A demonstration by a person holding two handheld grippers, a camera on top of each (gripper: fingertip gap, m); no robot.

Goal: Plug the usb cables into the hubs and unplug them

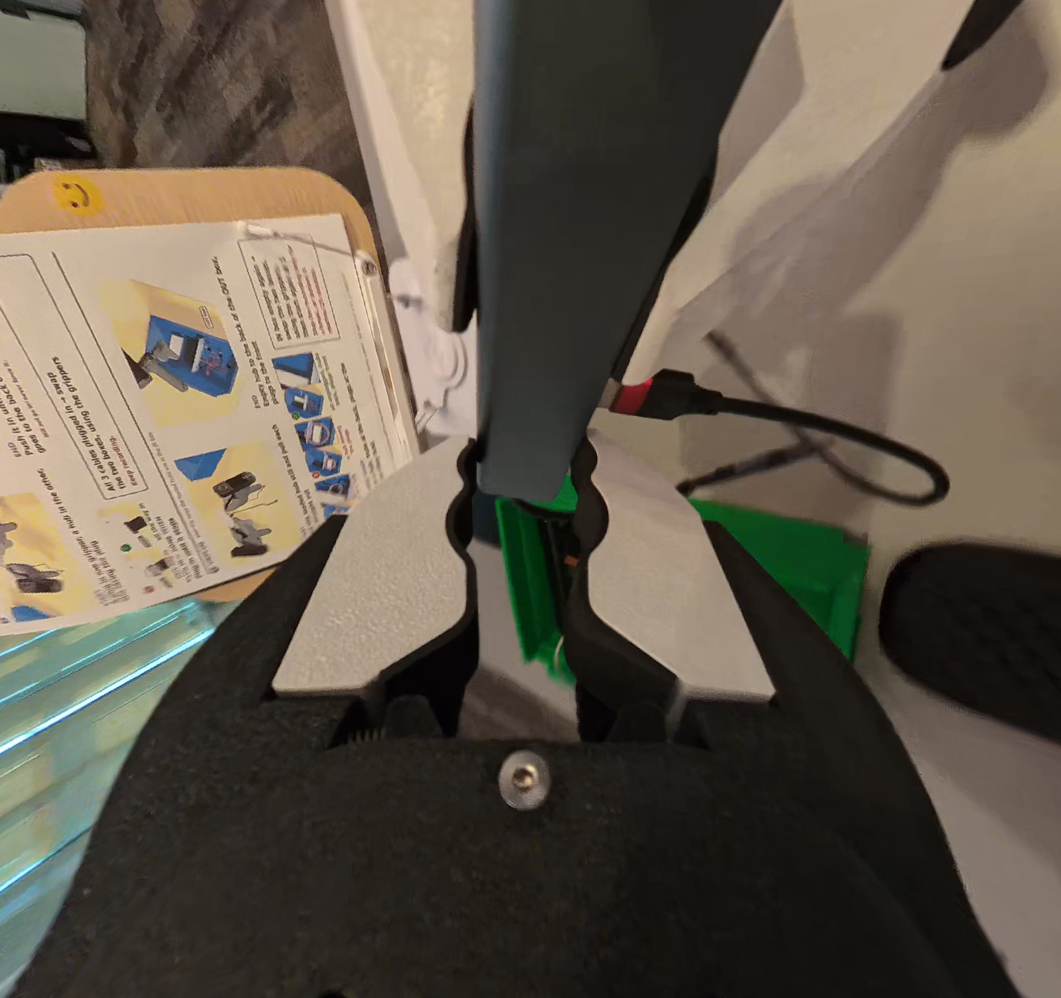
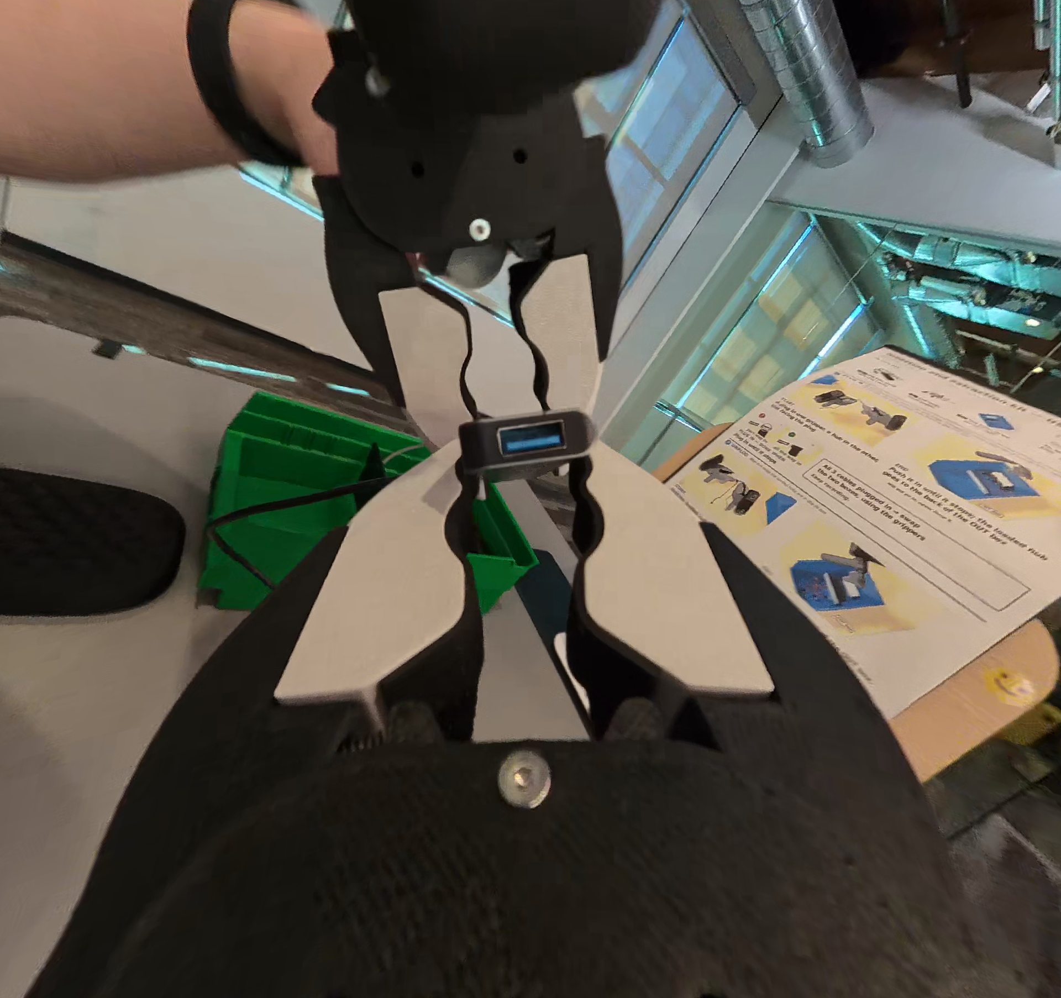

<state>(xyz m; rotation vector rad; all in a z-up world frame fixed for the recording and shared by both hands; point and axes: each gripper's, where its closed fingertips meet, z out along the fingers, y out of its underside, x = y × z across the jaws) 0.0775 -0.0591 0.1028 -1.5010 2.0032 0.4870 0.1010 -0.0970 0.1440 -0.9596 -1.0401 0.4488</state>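
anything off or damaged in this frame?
Nothing spilled or broken. The left gripper pinches the hub; the cable plug in its side shows a sliver of bare metal, so it may not be fully seated.

Dark grey hub (image 1: 580, 212) with blue port (image 2: 529, 436), green bin (image 2: 287, 488), red-collared black cable (image 1: 804, 419)

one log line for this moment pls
left gripper: shut on hub | cable: red plug in hub side | right gripper: tips at hub's blue-port end, grip unclear
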